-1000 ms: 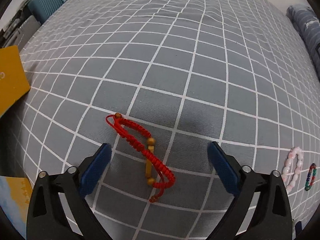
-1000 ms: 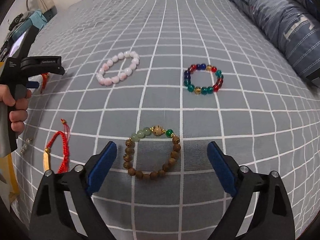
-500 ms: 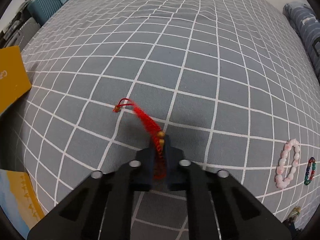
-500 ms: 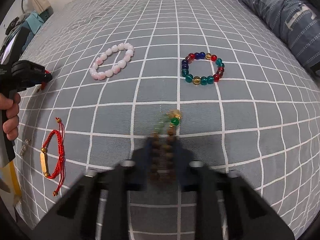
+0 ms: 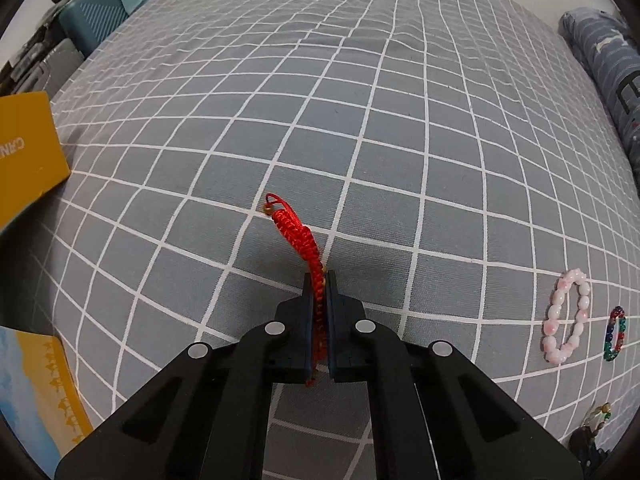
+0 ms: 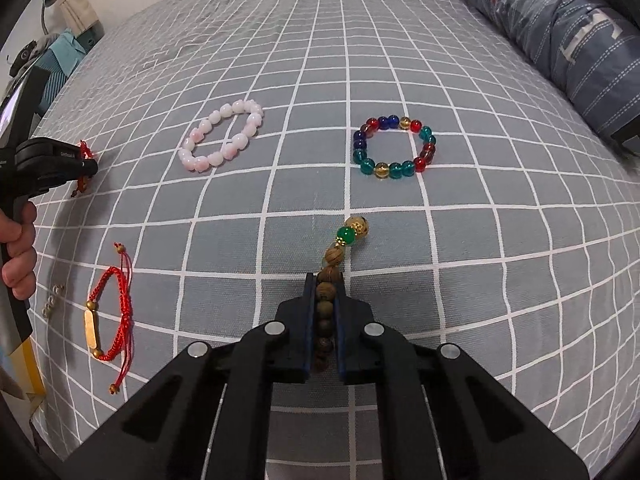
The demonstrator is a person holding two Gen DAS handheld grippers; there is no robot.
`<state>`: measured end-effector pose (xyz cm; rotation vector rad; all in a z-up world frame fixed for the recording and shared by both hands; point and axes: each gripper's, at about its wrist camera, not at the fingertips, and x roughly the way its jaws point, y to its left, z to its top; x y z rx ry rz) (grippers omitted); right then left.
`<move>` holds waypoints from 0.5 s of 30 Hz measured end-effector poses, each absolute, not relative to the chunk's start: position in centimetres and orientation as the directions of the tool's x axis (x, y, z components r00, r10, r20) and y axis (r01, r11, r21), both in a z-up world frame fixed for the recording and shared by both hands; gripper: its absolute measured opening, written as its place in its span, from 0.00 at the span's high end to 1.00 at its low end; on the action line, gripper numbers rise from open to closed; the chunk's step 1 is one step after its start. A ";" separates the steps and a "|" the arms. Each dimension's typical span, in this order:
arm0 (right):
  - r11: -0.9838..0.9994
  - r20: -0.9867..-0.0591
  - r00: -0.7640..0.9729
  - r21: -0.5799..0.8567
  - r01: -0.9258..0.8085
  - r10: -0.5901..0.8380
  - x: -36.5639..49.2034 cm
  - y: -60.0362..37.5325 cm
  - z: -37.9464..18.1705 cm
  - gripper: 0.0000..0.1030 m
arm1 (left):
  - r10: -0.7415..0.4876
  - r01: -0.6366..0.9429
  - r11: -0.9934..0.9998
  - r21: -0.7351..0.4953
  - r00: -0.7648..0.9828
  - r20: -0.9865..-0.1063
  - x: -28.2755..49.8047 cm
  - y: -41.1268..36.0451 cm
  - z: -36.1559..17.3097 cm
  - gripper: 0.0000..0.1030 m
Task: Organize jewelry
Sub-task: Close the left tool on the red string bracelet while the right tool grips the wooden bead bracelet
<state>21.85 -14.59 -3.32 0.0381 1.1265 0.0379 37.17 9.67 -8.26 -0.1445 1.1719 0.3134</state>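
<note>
While the left gripper (image 5: 319, 280) sits clamped tight on a red braided cord bracelet (image 5: 298, 236), the cord arches up out of the blue pads (image 5: 307, 320) and its looped end with a small bead dips toward the grey checked bedspread (image 5: 360, 120); from this angle it's hard to say whether that tip touches the fabric. Over on the right, the right gripper (image 6: 323, 280) is pinched shut on a wooden bead bracelet (image 6: 326, 300), squeezed into a flat double row between the fingers, with a green bead and a gold bead poking out past the tips, over the bedspread.

Looking outward in the right wrist view: a second red cord bracelet with a gold bar (image 6: 108, 316) lies flat at the left, well apart from both grippers. Just beside it, a short silvery chain piece (image 6: 52, 300), too small to name further. Up ahead, a pink bead bracelet (image 6: 222, 140) and a multicoloured glass bead bracelet (image 6: 394, 148) rest side by side with a gap between them, nothing blocking either. The person's left hand (image 6: 18, 252) wraps the handle at the left edge.

At the fringes: a blue striped pillow (image 6: 560, 40) along the right, a yellow box (image 5: 24, 156) at the left, a yellow-and-blue booklet (image 5: 36, 396) at the lower left, and a teal suitcase (image 5: 96, 20) beyond the bed's far corner.
</note>
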 end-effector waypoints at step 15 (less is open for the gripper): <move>0.999 -0.872 0.488 0.033 -0.013 0.035 20.6 -13.8 -1.5 0.93 | 0.135 -0.305 0.952 0.003 0.413 -0.901 34.1 9.2 -4.9 0.96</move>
